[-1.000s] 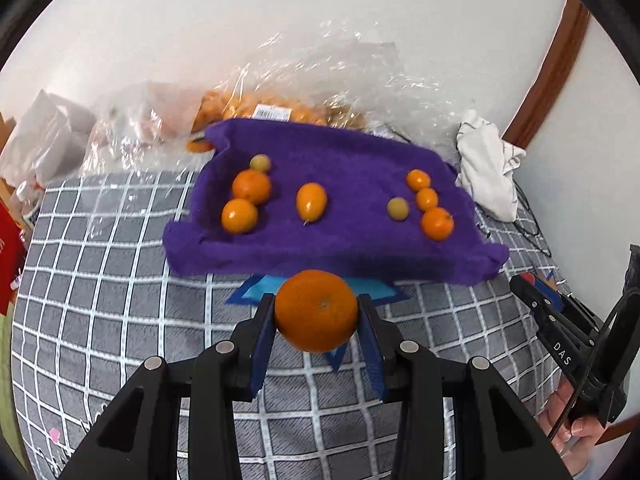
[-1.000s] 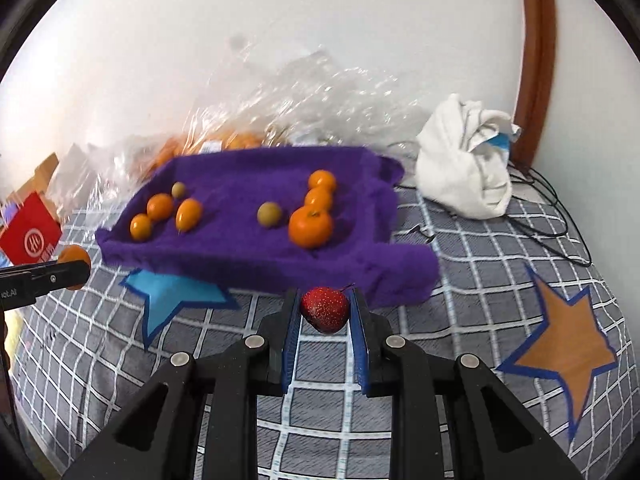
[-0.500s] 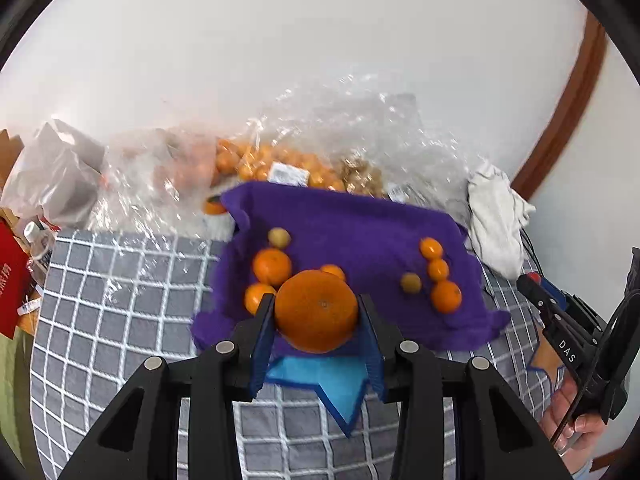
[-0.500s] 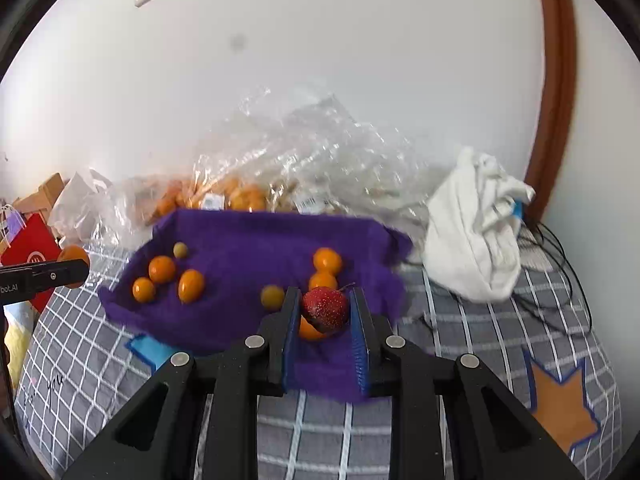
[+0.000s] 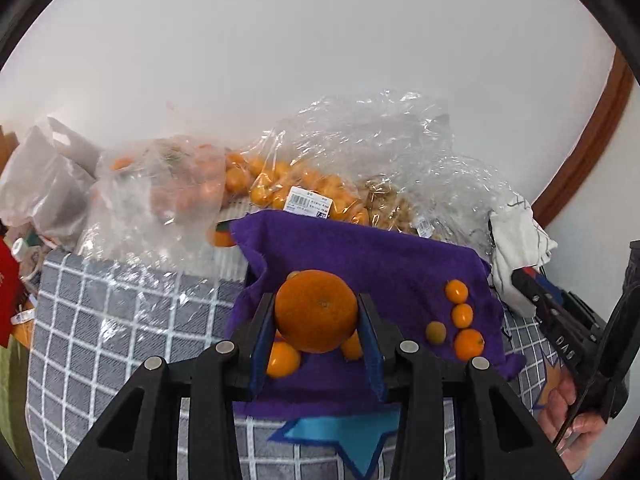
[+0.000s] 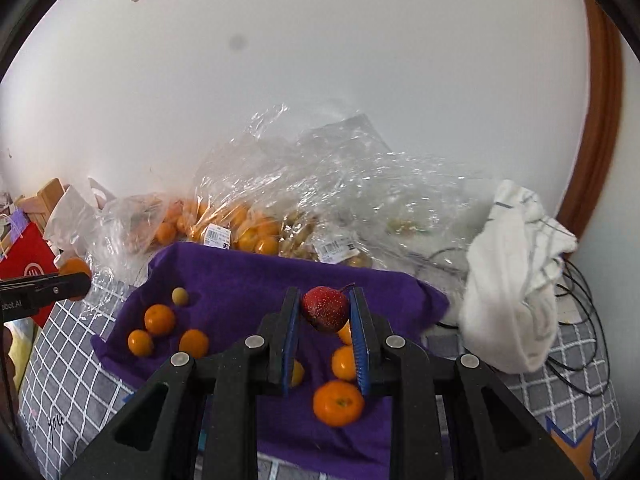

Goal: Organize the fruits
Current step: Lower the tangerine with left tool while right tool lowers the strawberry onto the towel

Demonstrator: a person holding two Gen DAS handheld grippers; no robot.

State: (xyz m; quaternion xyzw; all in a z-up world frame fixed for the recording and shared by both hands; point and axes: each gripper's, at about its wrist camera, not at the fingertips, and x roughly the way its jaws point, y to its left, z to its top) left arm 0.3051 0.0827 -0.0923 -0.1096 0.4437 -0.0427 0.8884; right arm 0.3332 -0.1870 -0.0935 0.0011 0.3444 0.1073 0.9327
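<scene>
My left gripper [image 5: 316,312] is shut on a large orange mandarin [image 5: 316,310] and holds it above the left part of the purple felt tray [image 5: 360,256]. My right gripper [image 6: 325,312] is shut on a red strawberry [image 6: 325,309] above the right part of the tray [image 6: 240,276]. Several small orange and yellow-green fruits lie in the tray, a group on the left [image 6: 160,320] and a group on the right [image 5: 462,316]. The left gripper shows at the left edge of the right wrist view [image 6: 44,286]; the right gripper shows at the right edge of the left wrist view [image 5: 560,320].
Clear plastic bags of oranges [image 5: 288,188] and other fruit lie behind the tray against the white wall. A white cloth [image 6: 516,280] and black cables [image 6: 580,300] sit at the right. A red box [image 6: 28,268] stands left. A grey checked cloth [image 5: 100,340] covers the surface.
Both grippers have risen and moved forward from in front of the tray to above it, each still holding its fruit. The tray now sits lower and closer in both views.
</scene>
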